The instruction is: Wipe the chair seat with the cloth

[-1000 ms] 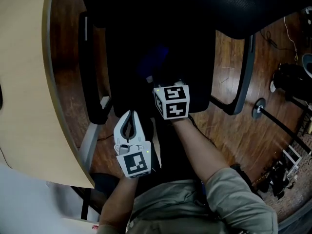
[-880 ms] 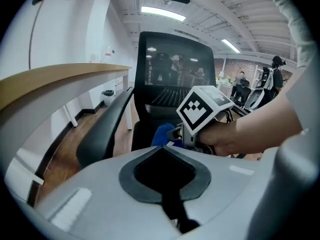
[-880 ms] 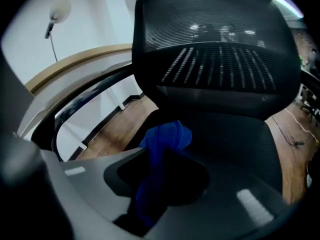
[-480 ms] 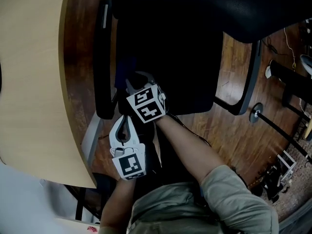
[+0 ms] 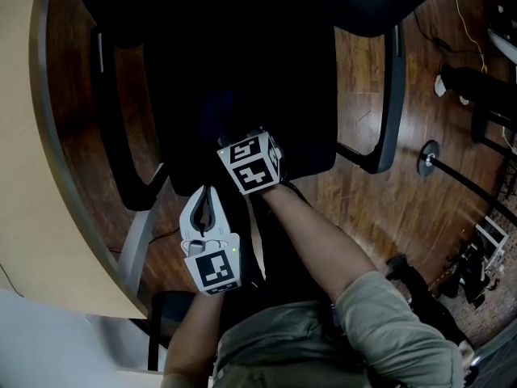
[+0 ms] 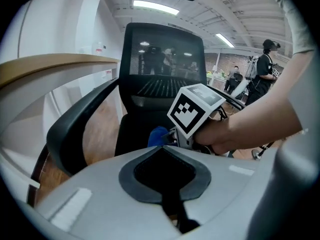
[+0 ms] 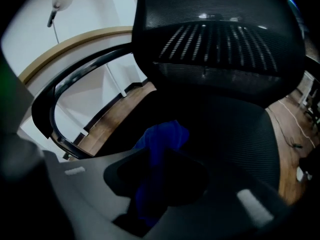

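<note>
The blue cloth [image 7: 162,139] is clamped in the right tool [image 7: 161,184] over the black chair seat [image 7: 230,129]; the left tool [image 6: 163,151] is held closed and empty nearby.

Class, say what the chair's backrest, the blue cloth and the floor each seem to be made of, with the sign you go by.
Backrest: black mesh, probably synthetic; light shows through its weave.
Cloth: soft blue fabric, matte; it hangs in loose folds.
Floor: brown wood or wood-look planks, slightly glossy; grain and plank seams show.
</note>
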`<state>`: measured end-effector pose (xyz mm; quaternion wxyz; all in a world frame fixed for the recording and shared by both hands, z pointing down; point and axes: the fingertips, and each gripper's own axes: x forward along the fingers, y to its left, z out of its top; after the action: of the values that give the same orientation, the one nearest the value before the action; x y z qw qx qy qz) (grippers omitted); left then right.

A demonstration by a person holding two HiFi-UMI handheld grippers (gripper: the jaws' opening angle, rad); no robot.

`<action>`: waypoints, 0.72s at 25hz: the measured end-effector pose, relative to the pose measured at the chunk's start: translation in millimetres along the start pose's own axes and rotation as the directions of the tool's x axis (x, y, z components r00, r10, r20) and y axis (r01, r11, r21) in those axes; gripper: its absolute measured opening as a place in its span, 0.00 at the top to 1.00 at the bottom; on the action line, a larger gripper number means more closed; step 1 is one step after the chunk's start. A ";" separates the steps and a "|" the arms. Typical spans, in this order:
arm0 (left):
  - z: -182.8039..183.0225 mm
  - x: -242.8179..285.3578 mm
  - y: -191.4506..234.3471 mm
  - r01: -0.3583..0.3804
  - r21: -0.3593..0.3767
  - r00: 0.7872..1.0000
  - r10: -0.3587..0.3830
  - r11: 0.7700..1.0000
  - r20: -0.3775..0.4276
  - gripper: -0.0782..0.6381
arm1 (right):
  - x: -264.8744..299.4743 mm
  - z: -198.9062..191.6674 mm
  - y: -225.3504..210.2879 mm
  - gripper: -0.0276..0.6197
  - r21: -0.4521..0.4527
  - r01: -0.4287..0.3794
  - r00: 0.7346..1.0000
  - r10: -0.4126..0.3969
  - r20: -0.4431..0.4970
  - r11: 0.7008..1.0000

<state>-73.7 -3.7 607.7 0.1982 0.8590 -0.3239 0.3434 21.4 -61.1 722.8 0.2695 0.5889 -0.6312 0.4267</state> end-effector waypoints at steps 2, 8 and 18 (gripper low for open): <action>9.2 6.9 -19.4 0.033 0.027 0.999 -0.033 0.999 -0.003 0.88 | -14.9 -6.4 -38.7 0.82 0.067 0.057 0.998 -0.058 0.010 0.996; 32.2 33.5 -80.1 0.119 0.094 0.993 -0.121 0.989 0.017 0.88 | -65.2 -41.5 -161.0 0.82 0.265 0.234 0.969 -0.246 0.014 0.935; 20.8 61.3 -135.9 0.218 0.186 0.976 -0.214 0.958 -0.044 0.88 | -114.7 -99.6 -252.9 0.82 0.560 0.353 0.908 -0.420 -0.010 0.750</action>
<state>64.0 55.6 621.5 0.1555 0.9001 -0.1916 0.3591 270.0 97.7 730.8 0.1342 0.7825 -0.3606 0.4894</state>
